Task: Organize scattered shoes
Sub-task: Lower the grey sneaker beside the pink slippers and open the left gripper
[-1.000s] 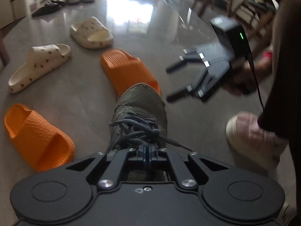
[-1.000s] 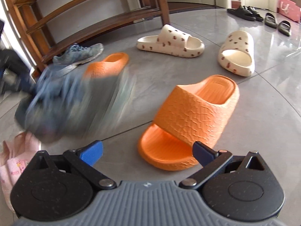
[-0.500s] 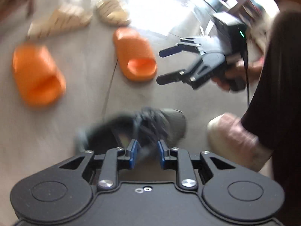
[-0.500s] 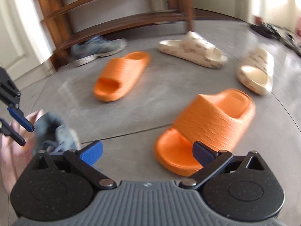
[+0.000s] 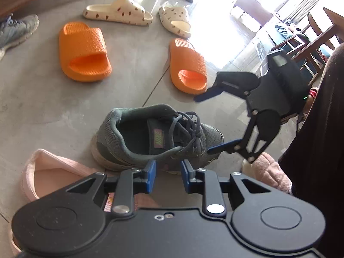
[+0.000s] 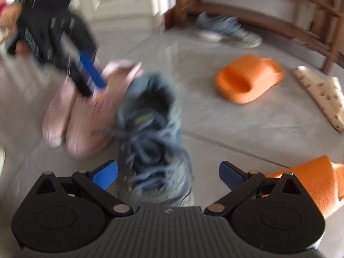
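Left gripper (image 5: 166, 177) narrowly parted, empty; right gripper (image 6: 168, 175) spread wide, empty. Left view alone shows both cream slides (image 5: 117, 11) far off; right view, blurred, shows rack (image 6: 279, 10). Sneaker (image 5: 157, 137): grey-green, dark laces, upright on floor (image 5: 43, 99), just beyond left fingertips, between right fingers.

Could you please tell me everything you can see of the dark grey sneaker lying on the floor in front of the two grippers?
The dark grey sneaker is a mesh-looking lace-up trainer with loosely tied dark laces, a pink and green logo on its insole and a pale, worn sole. It stands upright on the grey tiled floor, beside a pink slipper. The left gripper is slightly open just short of its side; the right gripper is open wide at its toe. Neither holds it.
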Available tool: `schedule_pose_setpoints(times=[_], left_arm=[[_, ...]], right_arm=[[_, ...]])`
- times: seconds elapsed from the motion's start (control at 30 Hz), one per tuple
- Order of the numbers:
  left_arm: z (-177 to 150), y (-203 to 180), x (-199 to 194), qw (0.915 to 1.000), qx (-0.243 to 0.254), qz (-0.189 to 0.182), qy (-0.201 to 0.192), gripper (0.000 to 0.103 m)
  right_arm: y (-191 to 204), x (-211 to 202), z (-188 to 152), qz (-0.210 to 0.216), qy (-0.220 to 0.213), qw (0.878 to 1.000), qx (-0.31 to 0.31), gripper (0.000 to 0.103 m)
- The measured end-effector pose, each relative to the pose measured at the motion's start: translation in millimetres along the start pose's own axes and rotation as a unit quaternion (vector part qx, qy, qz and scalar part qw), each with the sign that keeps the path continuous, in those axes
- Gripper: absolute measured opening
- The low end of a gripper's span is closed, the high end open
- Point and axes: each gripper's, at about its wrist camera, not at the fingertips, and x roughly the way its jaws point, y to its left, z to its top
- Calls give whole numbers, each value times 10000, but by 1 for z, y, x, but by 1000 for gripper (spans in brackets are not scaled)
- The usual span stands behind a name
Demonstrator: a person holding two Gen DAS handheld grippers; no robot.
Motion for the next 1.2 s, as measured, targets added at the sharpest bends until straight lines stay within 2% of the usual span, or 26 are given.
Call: schedule_pose_setpoints(times=[0.1, 0.2, 0.3, 0.4, 0.53, 0.7, 0.87, 0.97, 1.0, 1.1, 1.2], left_arm=[[-4, -7, -1, 9999, 85, 51, -75, 24], [-7, -12, -4, 9994, 241, 213, -139, 24], [-7, -13, -14, 9987, 202, 350, -314, 24], [-7, -12, -22, 9978, 163, 471, -447, 24], [-8, -13, -31, 9964, 208, 601, -562, 24], [-11, -15, -38, 9952, 222, 670, -676, 24], [-7, -14, -40, 9918, 319, 885, -861, 24], [6, -4, -44, 9844, 189, 1265, -1210, 25], [12, 1, -44, 9814, 115, 1410, -1296, 28], [34, 13, -42, 9684, -55, 1983, -1511, 28], [69, 28, -39, 9573, -398, 2369, -1609, 28]], right_arm=[[0, 14, -1, 195, 308, 9993, -66, 72], [3, 22, 2, 324, 377, 9987, 73, 70], [0, 32, 8, 375, 247, 9961, 753, 68], [-1, 46, 18, 444, 106, 9874, 1513, 68], [-1, 59, 31, 516, 54, 9773, 2054, 69], [13, 70, 54, 371, -62, 9915, 1247, 69], [11, 71, 58, 510, 18, 9920, 1154, 71], [2, 60, 57, 576, -7, 9891, 1357, 70], [0, 55, 56, 577, -40, 9886, 1387, 70], [-24, 25, 43, 663, -310, 9838, 1636, 74], [-46, 10, 35, 661, -542, 9781, 1899, 74]])
